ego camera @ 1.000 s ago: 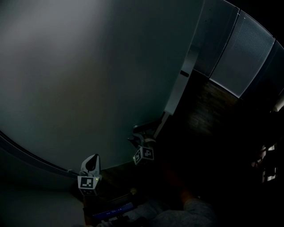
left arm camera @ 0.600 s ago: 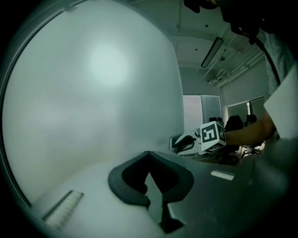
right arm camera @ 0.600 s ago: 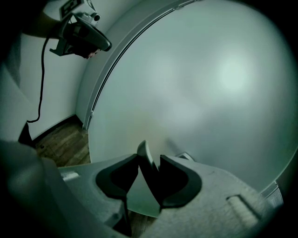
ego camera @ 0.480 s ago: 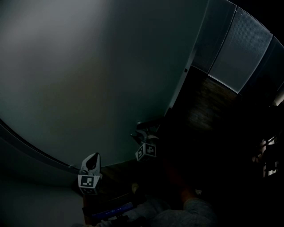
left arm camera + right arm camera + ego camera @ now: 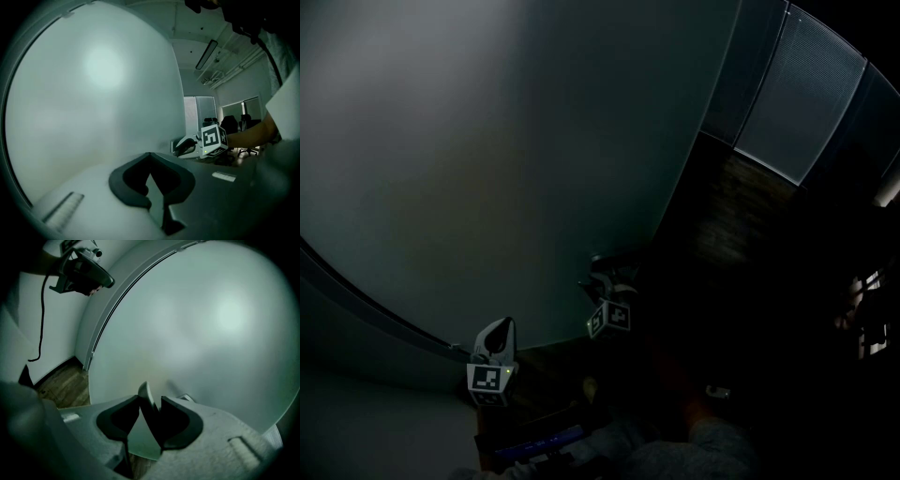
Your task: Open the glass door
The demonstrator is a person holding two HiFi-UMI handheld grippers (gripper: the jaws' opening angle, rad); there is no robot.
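Fingers of right gripper pinch the glass door edge.
Door edge sits between the pads; left gripper fingers pressed together, empty, close beside the door face.

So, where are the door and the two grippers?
door [image 5: 487, 169]: head view, frosted pane's middle.
left gripper [image 5: 149, 154]: left gripper view, between its fingertips.
right gripper [image 5: 150, 398]: right gripper view, between its fingertips.

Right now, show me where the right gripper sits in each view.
Head view: right gripper, low centre.
Left gripper view: right gripper, right of centre, marker cube showing.
Right gripper view: right gripper, bottom centre, jaws clamped on the edge of the frosted glass door.
Shared landmark: that door, in all three views.
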